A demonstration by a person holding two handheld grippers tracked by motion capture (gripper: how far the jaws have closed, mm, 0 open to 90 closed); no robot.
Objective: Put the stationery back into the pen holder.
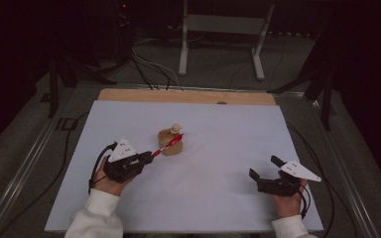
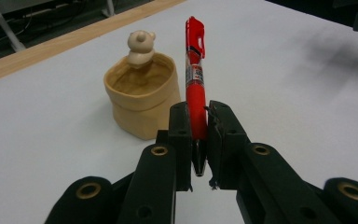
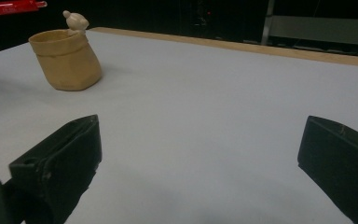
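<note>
A red pen is clamped near its tip between the jaws of my left gripper, which is shut on it. The pen points up and away toward a small tan holder with a little bear figure on its rim. In the left gripper view the holder stands just left of the pen and the bear peeks over its far rim. My right gripper rests at the table's front right, jaws wide apart, nothing between them. The right gripper view has the holder far left.
A white sheet covers the wooden table, whose bare edge runs along the back. Behind the table stands a white metal frame with cables on the floor. Cables trail from both grippers off the table's front.
</note>
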